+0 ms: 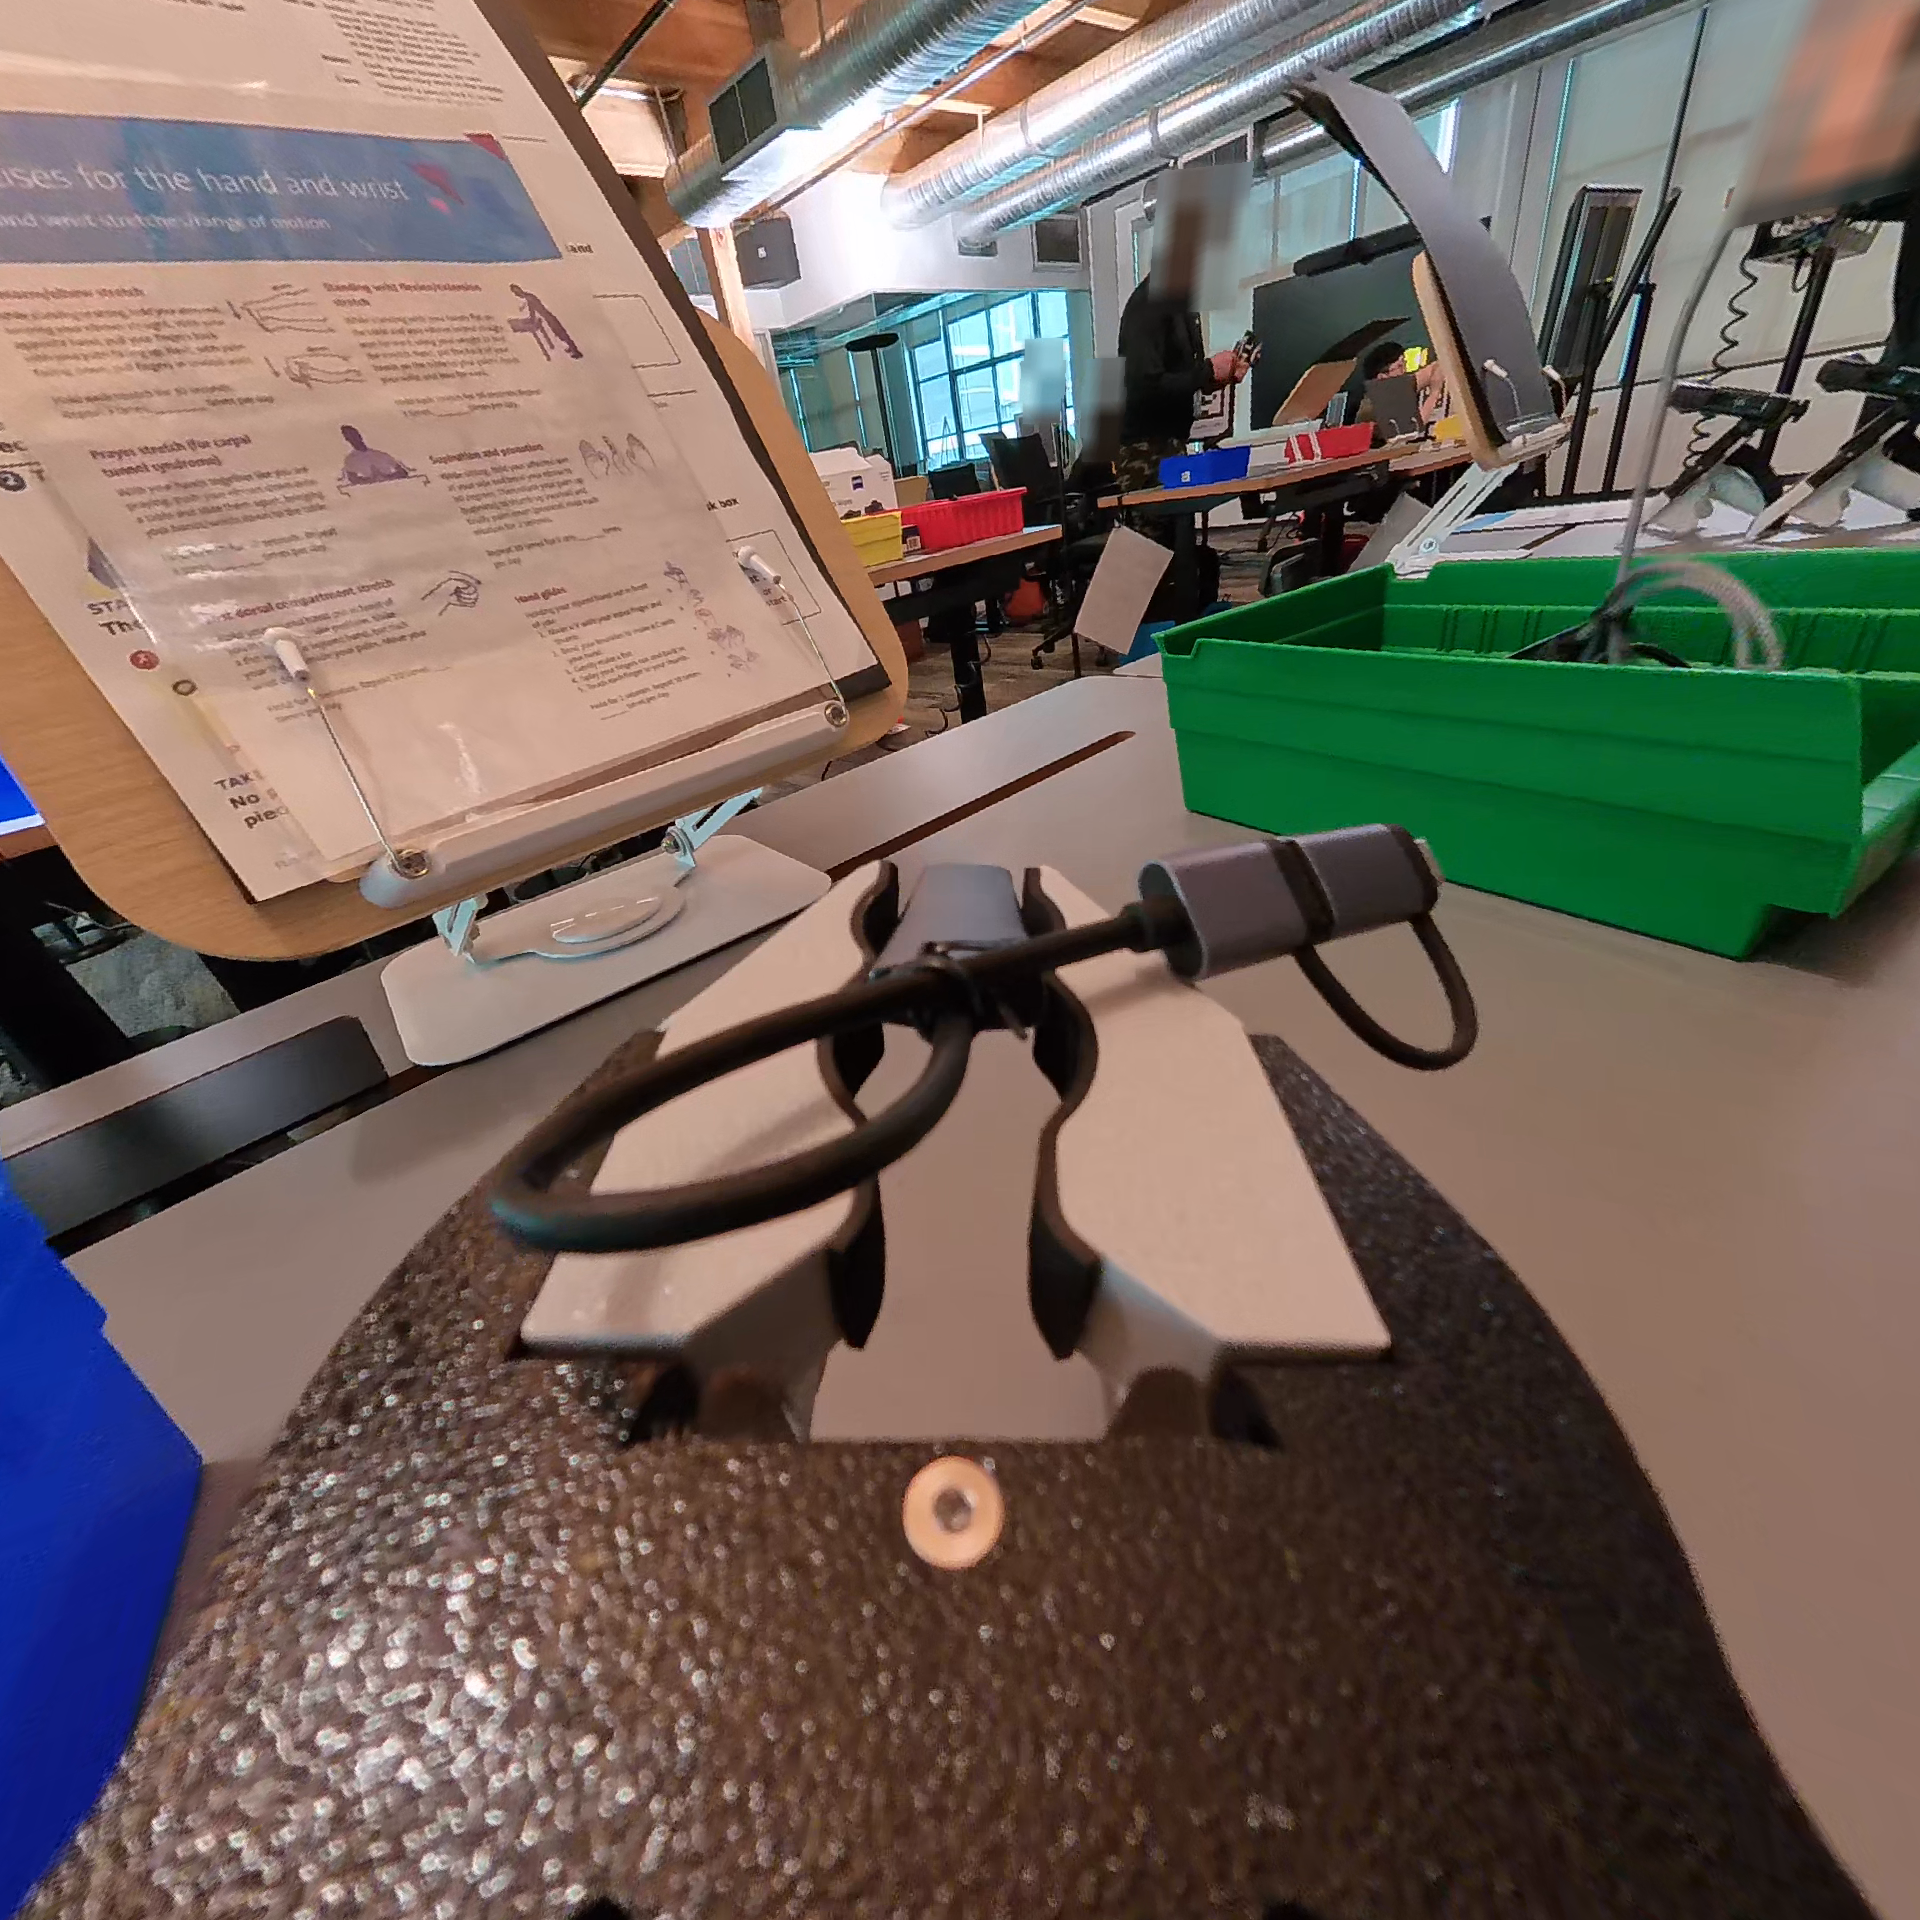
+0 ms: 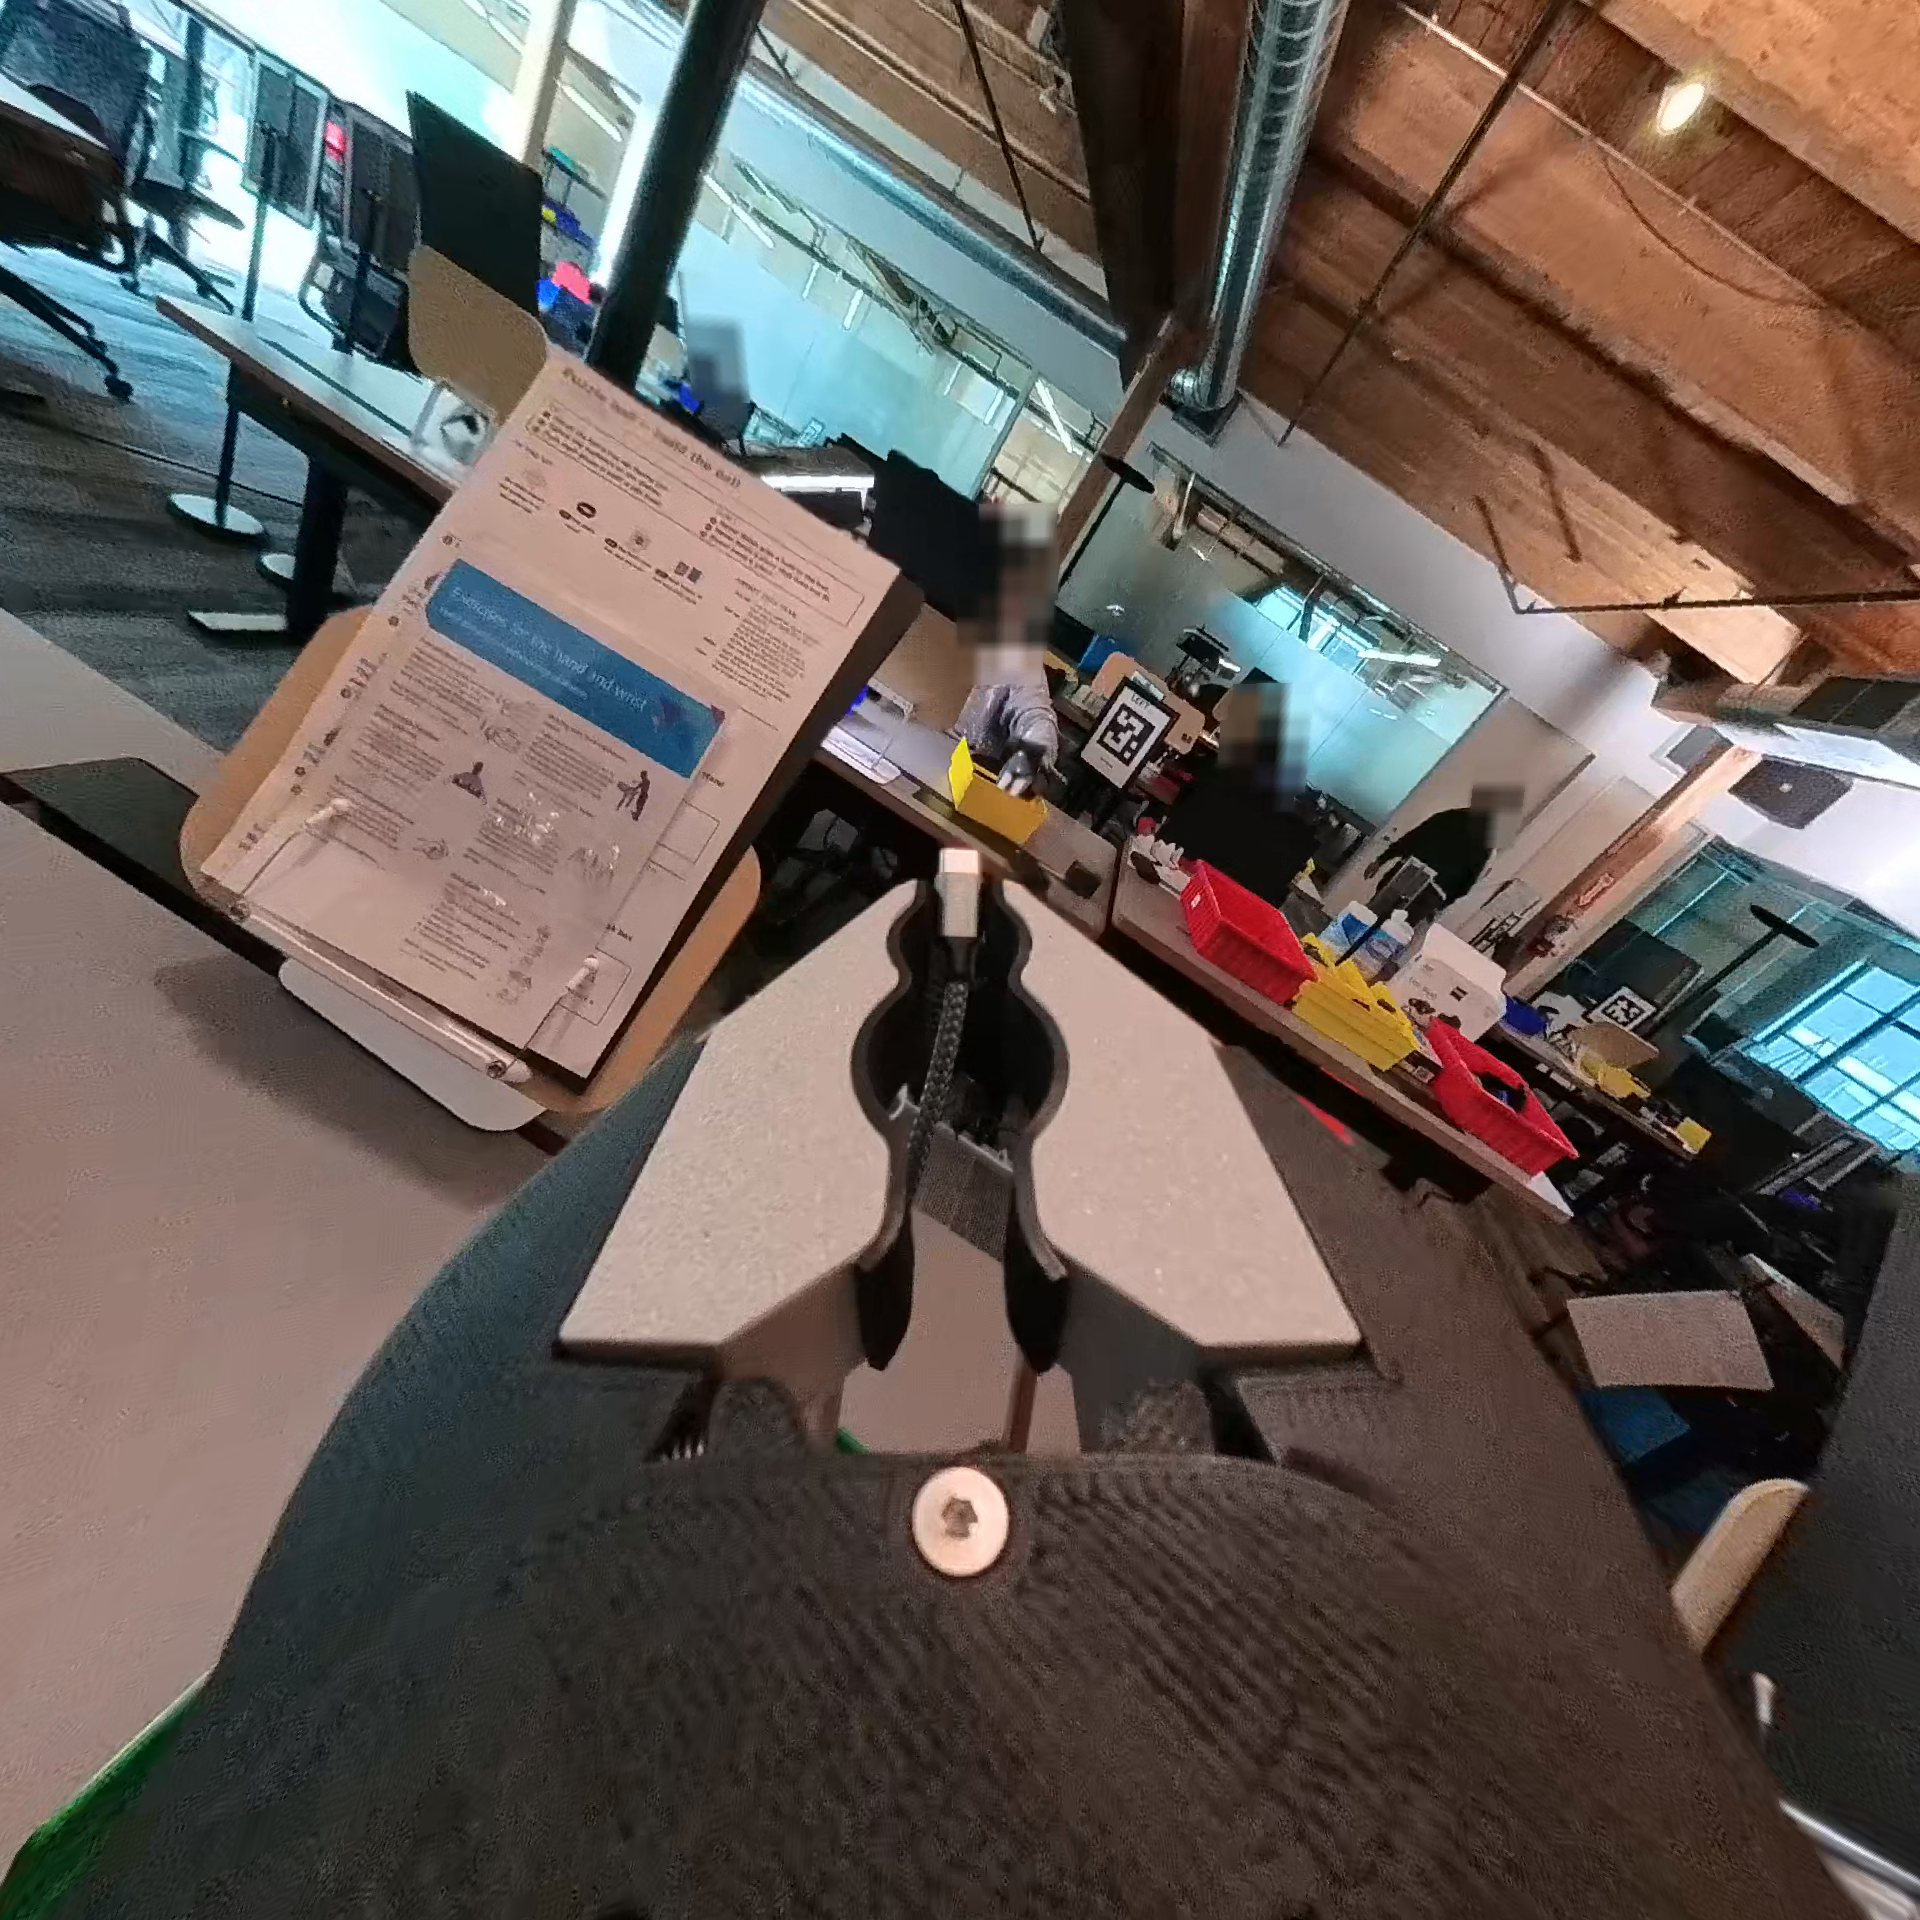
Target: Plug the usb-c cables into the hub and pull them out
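In the left wrist view my left gripper (image 1: 961,920) is shut on a dark grey hub (image 1: 958,896), held above the grey table (image 1: 1558,1195). The hub's black cable (image 1: 727,1122) loops back over the left finger. It ends in a grey capped plug (image 1: 1288,894) to the right of the fingertips, with a small black tether loop (image 1: 1423,997). In the right wrist view my right gripper (image 2: 956,920) is shut on a black braided usb-c cable (image 2: 940,1049), held up in the air. Its silver plug (image 2: 958,883) sticks out past the fingertips. Neither view shows the other gripper.
A green bin (image 1: 1507,748) with more cables (image 1: 1683,613) stands at the right on the table. A wooden document stand with printed sheets (image 1: 395,499) stands at the left, also in the right wrist view (image 2: 520,790). A blue object (image 1: 62,1455) is at the near left. People work at tables behind. Across from one pair of fingers to the other is roughly 50 cm.
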Available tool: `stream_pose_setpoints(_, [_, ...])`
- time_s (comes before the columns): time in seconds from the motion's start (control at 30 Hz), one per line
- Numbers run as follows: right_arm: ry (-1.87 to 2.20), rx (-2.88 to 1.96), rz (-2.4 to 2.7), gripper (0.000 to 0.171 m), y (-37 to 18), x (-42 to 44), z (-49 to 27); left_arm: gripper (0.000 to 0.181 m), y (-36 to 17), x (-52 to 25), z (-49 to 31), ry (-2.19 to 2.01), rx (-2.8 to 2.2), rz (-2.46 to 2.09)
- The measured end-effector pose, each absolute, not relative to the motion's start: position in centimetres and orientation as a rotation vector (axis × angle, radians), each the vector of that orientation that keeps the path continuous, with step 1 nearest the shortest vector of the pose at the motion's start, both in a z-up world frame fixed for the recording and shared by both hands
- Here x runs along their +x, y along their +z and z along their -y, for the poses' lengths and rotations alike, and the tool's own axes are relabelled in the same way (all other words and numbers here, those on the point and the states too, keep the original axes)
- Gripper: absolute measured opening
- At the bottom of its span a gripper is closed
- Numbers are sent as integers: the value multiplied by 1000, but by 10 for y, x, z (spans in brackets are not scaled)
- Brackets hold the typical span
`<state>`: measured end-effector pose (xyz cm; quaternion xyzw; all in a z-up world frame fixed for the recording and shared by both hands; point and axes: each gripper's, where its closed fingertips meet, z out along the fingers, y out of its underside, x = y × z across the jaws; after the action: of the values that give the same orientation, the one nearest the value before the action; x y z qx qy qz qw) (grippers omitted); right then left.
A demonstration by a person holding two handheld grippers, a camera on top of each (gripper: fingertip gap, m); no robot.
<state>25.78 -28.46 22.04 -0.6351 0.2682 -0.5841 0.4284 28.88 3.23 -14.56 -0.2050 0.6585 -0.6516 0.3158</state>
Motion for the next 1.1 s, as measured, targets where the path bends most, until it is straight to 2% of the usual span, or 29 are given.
stream_pose_setpoints(0.1, [-1397,-1688,-737,8,182,264,290,21,-145,289,-33,-1724,-544,-1733])
stream_pose_setpoints(0.43, [-1046,-2403,-793,9,-84,248,291,21,-141,290,-37,-1758,-567,-1713])
stream_pose_setpoints(0.6, [-841,-2683,-695,8,-170,244,278,21,-143,289,-35,-1766,-567,-1726])
stream_pose_setpoints(0.73, [-841,-2838,-616,8,-200,252,273,21,-145,289,-33,-1765,-561,-1737])
stream_pose_setpoints(0.77, [-838,-2862,-601,16,-203,253,273,21,-145,288,-33,-1766,-559,-1738])
stream_pose_setpoints(0.83, [-851,-2898,-580,66,-200,254,275,21,-146,288,-32,-1769,-555,-1741])
stream_pose_setpoints(0.87, [-874,-2907,-571,79,-193,255,278,21,-146,288,-32,-1770,-557,-1743])
stream_pose_setpoints(1.0, [-961,-2862,-667,80,-146,248,296,21,-147,288,-31,-1774,-560,-1749])
stream_pose_setpoints(1.1, [-734,-2812,-848,83,-134,205,295,21,-148,288,-30,-1771,-557,-1755])
